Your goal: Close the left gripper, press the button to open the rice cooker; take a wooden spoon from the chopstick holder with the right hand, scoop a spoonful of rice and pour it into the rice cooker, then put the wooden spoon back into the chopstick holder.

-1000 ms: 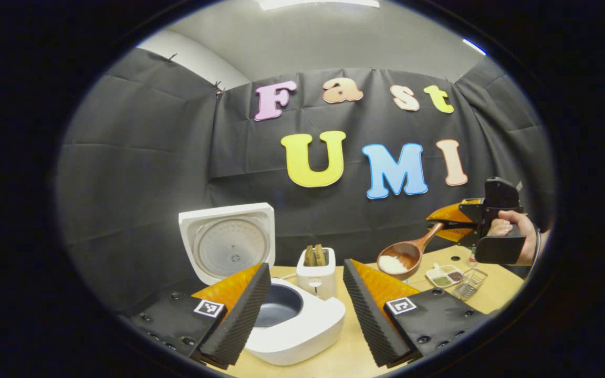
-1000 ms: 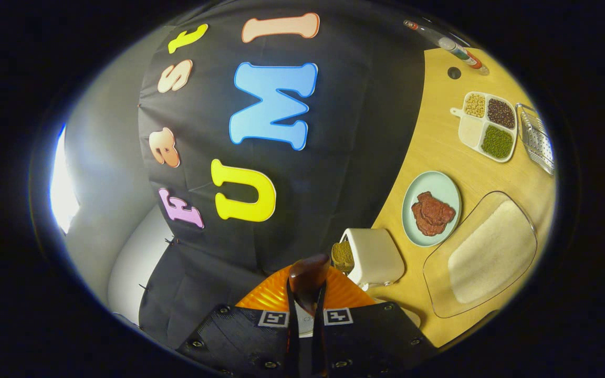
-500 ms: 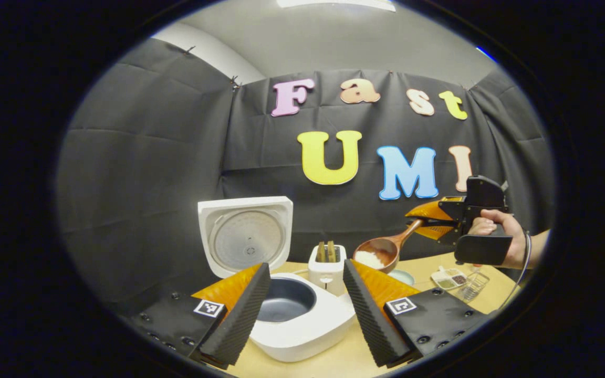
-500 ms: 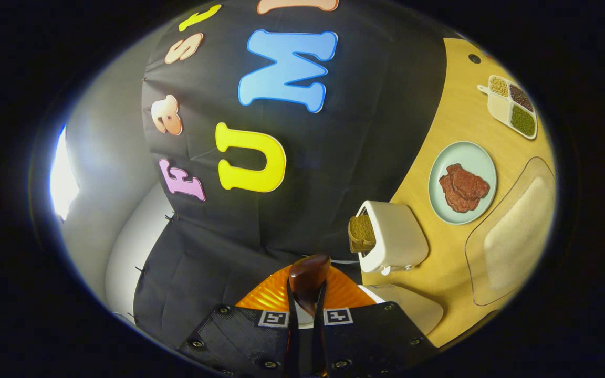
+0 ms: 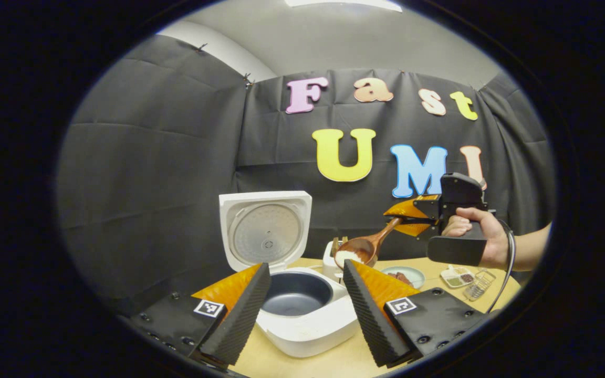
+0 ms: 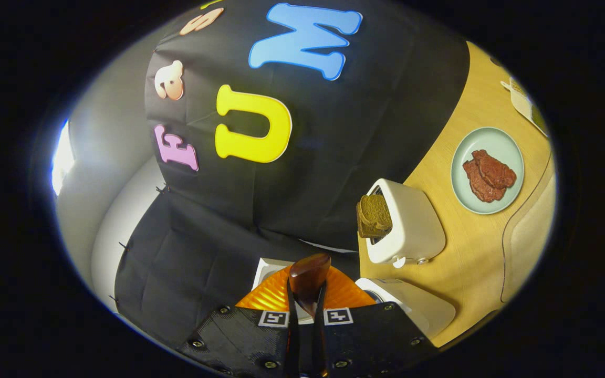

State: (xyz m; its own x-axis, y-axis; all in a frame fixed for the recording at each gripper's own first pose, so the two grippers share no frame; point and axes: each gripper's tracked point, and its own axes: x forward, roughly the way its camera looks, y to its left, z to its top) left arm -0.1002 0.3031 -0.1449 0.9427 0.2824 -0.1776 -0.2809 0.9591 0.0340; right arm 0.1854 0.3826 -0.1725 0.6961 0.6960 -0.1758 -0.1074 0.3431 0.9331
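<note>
Rice cooker (image 5: 302,310) lid up. Right gripper (image 5: 413,218) pinches wooden spoon (image 5: 365,249) with rice beside pot; left gripper (image 5: 305,310) spread. Pour and return remain.

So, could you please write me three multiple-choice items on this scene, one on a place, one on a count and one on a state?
1. Where is the brown wooden spoon's bowl?
A. over the white toaster, short of the white rice cooker's pot
B. inside the pot
C. on the table

2. How many toast slices stick out of the toaster?
A. none
B. two
C. four

3. How is the rice cooker's lid?
A. shut
B. taken off
C. raised upright

Answers:
1 A: in the left gripper view the rice-laden bowl hangs before the toaster, right of the pot.
2 B: that view shows two slices.
3 C: the lid stands up behind the open pot.
</note>
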